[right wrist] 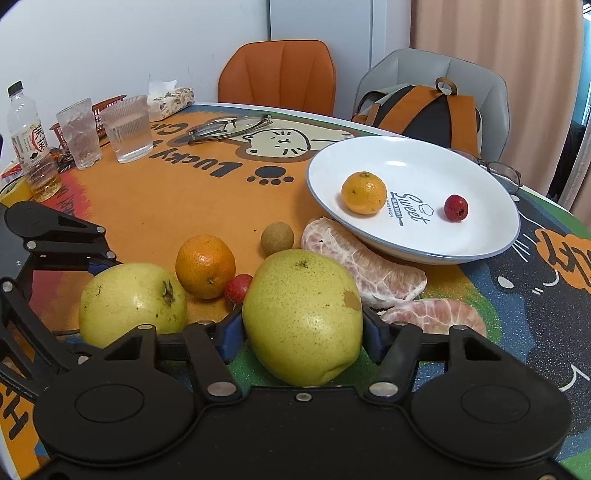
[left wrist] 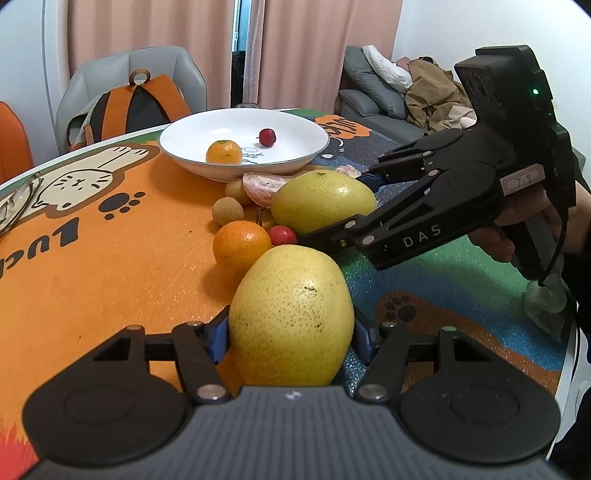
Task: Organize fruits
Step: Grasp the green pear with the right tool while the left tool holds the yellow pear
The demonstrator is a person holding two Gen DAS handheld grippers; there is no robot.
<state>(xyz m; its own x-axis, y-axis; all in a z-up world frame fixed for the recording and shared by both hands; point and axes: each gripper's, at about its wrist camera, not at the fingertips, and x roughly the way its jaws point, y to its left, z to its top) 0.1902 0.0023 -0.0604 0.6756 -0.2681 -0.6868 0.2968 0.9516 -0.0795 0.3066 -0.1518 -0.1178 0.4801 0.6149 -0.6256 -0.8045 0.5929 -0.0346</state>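
Nearest each camera, a gripper clasps a yellow-green pear. The left gripper (left wrist: 291,332) grips the near pear (left wrist: 291,317) between blue pads; the right gripper (right wrist: 303,332) grips the far pear (right wrist: 303,317) likewise. Both fruits have speckled skin with brown blemishes, and both sit low at the table mat (left wrist: 110,266), whether resting or lifted cannot be told.

In the left wrist view the right gripper's black body bears the letters "DAS" and a small white label.

The mat is orange with green, blue and dark patches, printed with paw marks, a cartoon cat and the word "Lucky".

Between the pears lie a mandarin (right wrist: 205,266) and a small red fruit (right wrist: 239,287), touching. Beyond them sits a round tan fruit (right wrist: 277,239); to its right, two peeled pomelo segments (right wrist: 364,266) lie against the white plate (right wrist: 480,243).

The plate, blue-rimmed, reads "Sweet" and holds a second mandarin (right wrist: 364,192) and a second red fruit (right wrist: 456,208), well apart.

Farther off stand two glasses (right wrist: 127,129), a labelled bottle (right wrist: 31,144), a tissue pack (right wrist: 171,99) and spectacles (right wrist: 229,127).

Behind the table: an orange chair (right wrist: 279,75), a grey chair (right wrist: 436,74) carrying a backpack (right wrist: 424,110), pink curtains (left wrist: 155,33) and a grey sofa (left wrist: 369,99).
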